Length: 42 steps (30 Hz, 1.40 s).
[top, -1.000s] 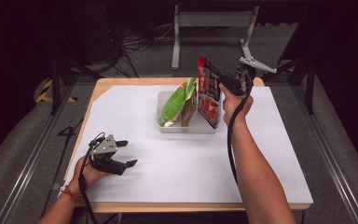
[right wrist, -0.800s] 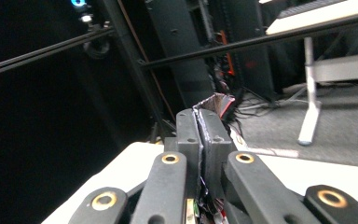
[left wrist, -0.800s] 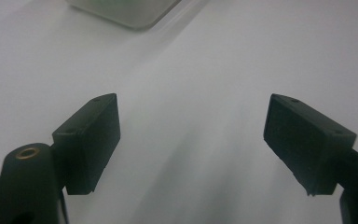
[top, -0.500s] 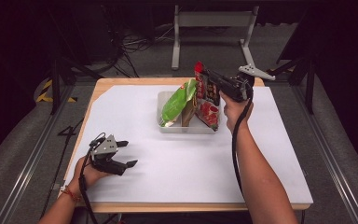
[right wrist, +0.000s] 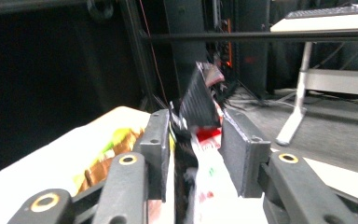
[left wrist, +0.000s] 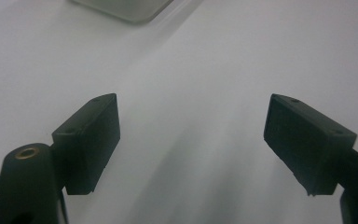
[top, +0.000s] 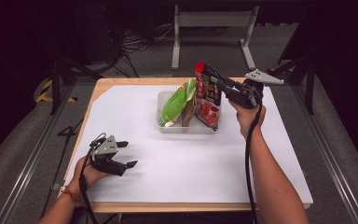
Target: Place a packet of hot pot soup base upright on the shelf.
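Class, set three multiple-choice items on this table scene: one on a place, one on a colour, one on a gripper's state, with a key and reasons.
1. Where does the red snack bag stand?
A. in the clear tray
B. flat at the table's near edge
C. on the floor

2. What colour is the other bag in the tray?
A. blue
B. green
C. white

3. How is the left gripper?
A. shut on a bag
B. open, holding nothing
C. lifted above the tray

Key: 1 A, the high view shows its bottom end in the tray, the right gripper at its top; 2 B, it is bright green; 3 B, the left gripper view shows jaws apart over bare white paper.
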### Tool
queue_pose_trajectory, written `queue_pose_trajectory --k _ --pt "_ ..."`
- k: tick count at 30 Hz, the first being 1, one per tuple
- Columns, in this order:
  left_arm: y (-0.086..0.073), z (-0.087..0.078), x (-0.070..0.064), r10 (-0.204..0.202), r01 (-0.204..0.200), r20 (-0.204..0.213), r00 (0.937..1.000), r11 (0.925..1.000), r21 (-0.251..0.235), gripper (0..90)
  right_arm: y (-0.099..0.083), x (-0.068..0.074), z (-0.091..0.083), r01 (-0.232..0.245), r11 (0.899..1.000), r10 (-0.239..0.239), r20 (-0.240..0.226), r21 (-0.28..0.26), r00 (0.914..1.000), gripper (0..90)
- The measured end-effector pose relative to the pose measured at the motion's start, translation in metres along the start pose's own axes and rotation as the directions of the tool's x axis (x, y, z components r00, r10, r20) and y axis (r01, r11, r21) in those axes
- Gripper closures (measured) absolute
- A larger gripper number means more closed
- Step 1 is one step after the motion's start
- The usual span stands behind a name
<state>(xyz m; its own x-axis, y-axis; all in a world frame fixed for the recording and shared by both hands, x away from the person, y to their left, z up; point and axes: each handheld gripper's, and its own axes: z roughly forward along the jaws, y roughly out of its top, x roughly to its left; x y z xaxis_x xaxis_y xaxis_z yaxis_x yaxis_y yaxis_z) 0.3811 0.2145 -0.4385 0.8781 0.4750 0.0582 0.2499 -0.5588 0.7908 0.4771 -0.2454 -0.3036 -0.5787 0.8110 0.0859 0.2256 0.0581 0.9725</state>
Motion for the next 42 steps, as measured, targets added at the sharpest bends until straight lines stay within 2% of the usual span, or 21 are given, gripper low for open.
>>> queue_pose_trajectory --k 2,8,15,20,22,24,27,28,34,35,36,42 --pt "0.000 0.001 0.000 -0.001 0.001 0.001 1.0000 1.0000 0.001 19.4 -0.004 0.000 -0.001 0.017 0.999 -0.017 0.002 0.027 0.9998 64.0" --pt "0.000 0.001 0.000 0.001 -0.001 0.002 1.0000 1.0000 0.005 19.3 -0.014 -0.003 -0.007 0.034 0.998 -0.033 -0.016 0.054 0.9993 70.8" --pt "0.000 0.001 0.000 0.005 -0.005 0.003 1.0000 1.0000 0.008 19.2 -0.029 0.002 -0.011 0.096 0.989 -0.093 -0.035 0.114 0.9950 78.9" --pt "0.000 0.001 0.000 0.003 -0.003 0.003 1.0000 0.9999 0.012 19.2 -0.040 0.001 -0.017 0.102 0.985 -0.096 -0.047 0.136 0.9942 84.2" --pt "0.000 0.001 0.000 0.004 -0.004 0.002 1.0000 0.9999 0.012 19.2 -0.043 0.002 -0.020 0.107 0.984 -0.101 -0.054 0.142 0.9935 89.5" --pt "0.000 0.001 0.000 0.001 -0.001 0.003 1.0000 0.9999 0.012 19.2 -0.048 0.005 -0.022 0.140 0.974 -0.133 -0.049 0.175 0.9899 90.0" --pt "0.000 0.002 0.000 0.000 0.000 0.003 1.0000 0.9999 0.012 19.2 -0.055 0.010 -0.024 0.156 0.965 -0.146 -0.064 0.211 0.9873 90.0" --pt "0.000 0.002 0.000 0.000 0.000 0.003 1.0000 0.9999 0.012 19.2 -0.055 0.010 -0.024 0.156 0.965 -0.146 -0.064 0.211 0.9873 90.0" --pt "0.000 0.002 -0.001 0.003 -0.003 0.003 1.0000 0.9999 0.015 19.0 -0.073 0.019 -0.024 0.198 0.935 -0.179 -0.089 0.295 0.9798 90.0" --pt "0.000 0.002 -0.001 0.003 -0.003 0.003 1.0000 0.9999 0.015 19.0 -0.073 0.019 -0.024 0.198 0.935 -0.179 -0.089 0.295 0.9798 90.0" --pt "0.000 0.002 -0.001 0.001 -0.001 0.002 1.0000 0.9999 0.016 19.0 -0.079 0.022 -0.020 0.213 0.923 -0.194 -0.090 0.322 0.9769 90.0" --pt "0.000 0.001 0.000 0.001 -0.001 0.001 1.0000 0.9999 0.014 19.0 -0.089 0.022 -0.015 0.225 0.905 -0.210 -0.080 0.361 0.9744 90.0"
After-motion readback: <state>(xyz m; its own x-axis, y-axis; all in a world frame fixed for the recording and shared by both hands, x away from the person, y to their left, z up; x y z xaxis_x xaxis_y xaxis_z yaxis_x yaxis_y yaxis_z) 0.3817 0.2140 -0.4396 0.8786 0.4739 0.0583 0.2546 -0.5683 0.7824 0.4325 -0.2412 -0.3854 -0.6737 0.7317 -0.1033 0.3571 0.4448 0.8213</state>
